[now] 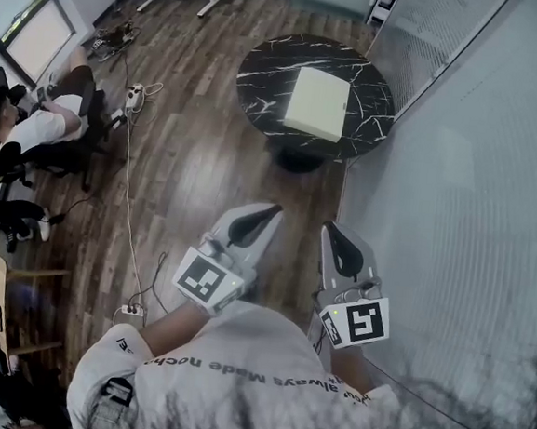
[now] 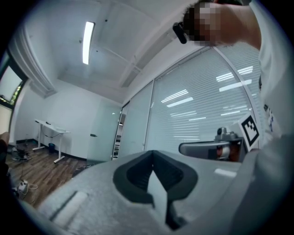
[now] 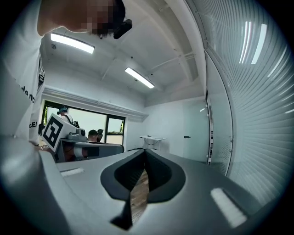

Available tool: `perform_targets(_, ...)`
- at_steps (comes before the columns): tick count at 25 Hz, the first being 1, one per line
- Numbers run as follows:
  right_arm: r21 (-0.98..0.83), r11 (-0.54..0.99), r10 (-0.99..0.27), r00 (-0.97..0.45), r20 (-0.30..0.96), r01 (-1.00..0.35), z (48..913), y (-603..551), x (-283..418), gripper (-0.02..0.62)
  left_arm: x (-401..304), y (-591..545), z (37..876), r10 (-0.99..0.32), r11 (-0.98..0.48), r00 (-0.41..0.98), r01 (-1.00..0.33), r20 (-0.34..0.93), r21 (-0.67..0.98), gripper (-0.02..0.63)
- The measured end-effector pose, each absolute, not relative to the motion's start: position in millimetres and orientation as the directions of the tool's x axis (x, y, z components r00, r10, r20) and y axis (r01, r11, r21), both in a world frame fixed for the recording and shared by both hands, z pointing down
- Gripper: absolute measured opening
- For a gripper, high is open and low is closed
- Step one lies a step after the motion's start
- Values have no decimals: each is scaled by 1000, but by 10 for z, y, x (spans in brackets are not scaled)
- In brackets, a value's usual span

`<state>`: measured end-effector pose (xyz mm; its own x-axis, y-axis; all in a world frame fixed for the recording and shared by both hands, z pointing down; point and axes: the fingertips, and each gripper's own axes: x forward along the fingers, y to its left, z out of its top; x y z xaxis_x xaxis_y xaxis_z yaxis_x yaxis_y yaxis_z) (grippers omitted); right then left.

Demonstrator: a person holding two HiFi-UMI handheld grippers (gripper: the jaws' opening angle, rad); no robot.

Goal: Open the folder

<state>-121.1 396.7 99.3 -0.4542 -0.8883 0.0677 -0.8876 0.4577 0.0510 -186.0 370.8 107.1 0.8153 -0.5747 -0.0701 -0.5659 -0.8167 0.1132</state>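
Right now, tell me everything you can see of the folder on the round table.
The folder is a plain, pale cream rectangle, with no print that can be made out from here. It looks closed and lies flat, with a slightly thick near edge. It rests a little right of the middle of the round black marbled table, near the glass wall. Only the table touches it. The left gripper and right gripper are far short of it.

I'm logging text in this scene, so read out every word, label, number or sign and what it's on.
"Always Made": upside down on the person's white shirt; the next word is too blurred.
On its sleeve, right gripper view: black letters, cut off, unreadable.
On the left gripper and right gripper: square markers only, no words.
On the pale square folder on the black marble round table: no print visible.
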Motion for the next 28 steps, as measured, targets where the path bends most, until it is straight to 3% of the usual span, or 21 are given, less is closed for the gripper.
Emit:
perform_targets(16,43,450,-890,-444,99,-892,1092,2924,-1571,2,-2223,2663,1147,-559,-825,827,-548,-62,137,3)
perform_targets(28,23,448,-891,-445,87,-894,1226,2022,-870,2,-1476,1766,1278,-544,-835,838,-536,-38,126,3)
